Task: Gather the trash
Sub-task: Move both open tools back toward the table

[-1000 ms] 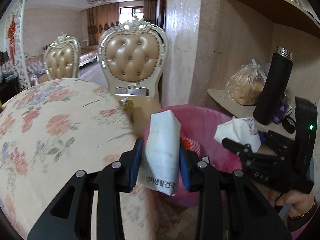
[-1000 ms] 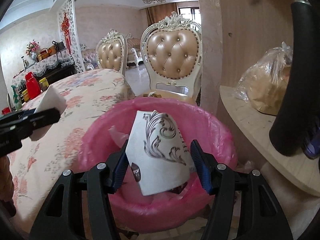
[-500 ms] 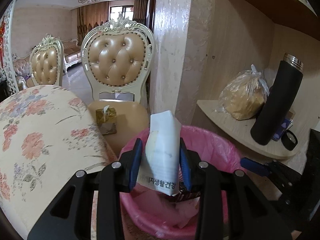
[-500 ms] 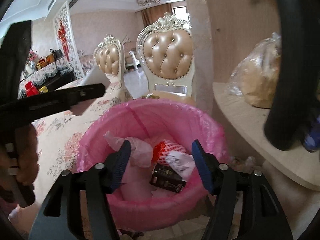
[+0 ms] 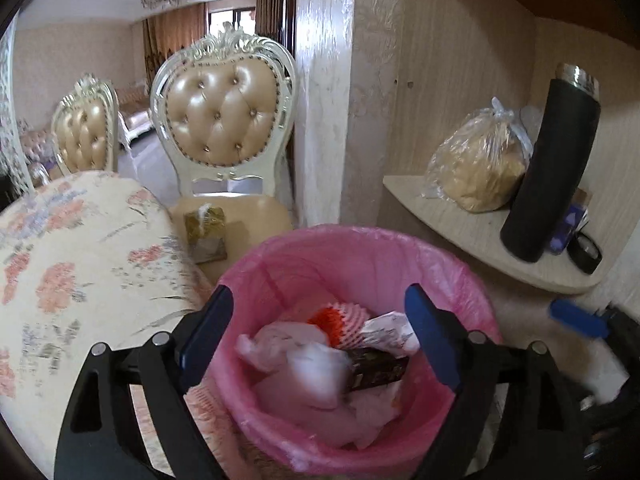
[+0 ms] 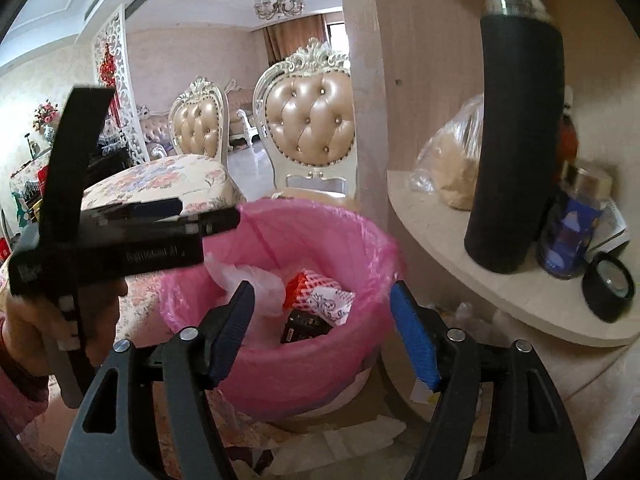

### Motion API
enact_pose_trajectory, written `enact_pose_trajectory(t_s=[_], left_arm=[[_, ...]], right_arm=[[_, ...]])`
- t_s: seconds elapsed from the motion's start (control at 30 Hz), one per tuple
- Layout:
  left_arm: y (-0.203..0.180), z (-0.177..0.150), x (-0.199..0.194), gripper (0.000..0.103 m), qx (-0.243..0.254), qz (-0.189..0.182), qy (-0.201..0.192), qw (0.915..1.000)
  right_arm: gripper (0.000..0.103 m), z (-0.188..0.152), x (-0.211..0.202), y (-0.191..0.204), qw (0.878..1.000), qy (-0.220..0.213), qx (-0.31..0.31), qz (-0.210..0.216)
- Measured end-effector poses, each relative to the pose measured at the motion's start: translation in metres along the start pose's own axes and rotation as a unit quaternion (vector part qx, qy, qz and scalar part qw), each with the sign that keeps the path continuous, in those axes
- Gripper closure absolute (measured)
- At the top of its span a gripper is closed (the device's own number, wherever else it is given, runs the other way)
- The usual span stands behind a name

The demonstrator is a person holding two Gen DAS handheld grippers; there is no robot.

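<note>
A bin with a pink liner (image 5: 360,236) (image 6: 320,216) stands below both grippers. My left gripper (image 5: 318,292) hangs over it, its jaws opening with nothing between the pads. Beneath it a blurred white paper packet (image 5: 316,372) drops onto the trash. In the bin lie a red and white foam net (image 5: 340,316) (image 6: 304,284), a patterned paper (image 5: 392,332) (image 6: 332,300) and a dark box (image 5: 376,372) (image 6: 304,326). My right gripper (image 6: 322,292) is at the bin's near side, its jaws opening and empty. The right wrist view shows the left gripper (image 6: 160,232) from the side, in a hand (image 6: 24,320).
A curved shelf (image 5: 460,232) to the right holds a tall black flask (image 5: 552,168), a bagged loaf (image 5: 480,160), a blue bottle (image 6: 572,232) and a black tape roll (image 6: 608,288). A floral-clothed table (image 5: 80,260) lies left. A padded chair (image 5: 224,120) with a small box (image 5: 204,232) stands behind.
The left gripper moved over the bin and let go of its white packet, which is falling in. The right gripper released its patterned paper into the bin and drew back, opening wider.
</note>
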State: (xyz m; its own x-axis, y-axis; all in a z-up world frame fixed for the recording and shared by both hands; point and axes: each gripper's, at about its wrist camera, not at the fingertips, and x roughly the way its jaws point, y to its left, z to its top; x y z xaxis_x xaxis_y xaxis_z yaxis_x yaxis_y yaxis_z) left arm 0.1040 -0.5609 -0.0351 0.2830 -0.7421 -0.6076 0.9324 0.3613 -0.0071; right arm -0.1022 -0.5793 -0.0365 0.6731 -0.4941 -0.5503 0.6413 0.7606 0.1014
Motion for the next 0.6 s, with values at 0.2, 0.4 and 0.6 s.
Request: enact_pose_trajectory(t_s=[0.2, 0.4, 0.6], left_arm=[[0.025, -0.015, -0.051, 0.016, -0.006, 0.043, -0.026, 0.9987], [0.074, -0.057, -0.126, 0.005, -0.029, 0.132, -0.043, 0.9898], [0.141, -0.114, -0.205, 0.005, -0.084, 0.212, -0.041, 0.9727]], right_arm=[[0.028, 0.006, -0.017, 0.026, 1.000, -0.018, -0.022, 0.008], [0.018, 0.004, -0.020, 0.077, 0.998, -0.021, -0.049, 0.037], [0.018, -0.005, -0.018, 0.157, 0.991, 0.000, -0.087, 0.099]])
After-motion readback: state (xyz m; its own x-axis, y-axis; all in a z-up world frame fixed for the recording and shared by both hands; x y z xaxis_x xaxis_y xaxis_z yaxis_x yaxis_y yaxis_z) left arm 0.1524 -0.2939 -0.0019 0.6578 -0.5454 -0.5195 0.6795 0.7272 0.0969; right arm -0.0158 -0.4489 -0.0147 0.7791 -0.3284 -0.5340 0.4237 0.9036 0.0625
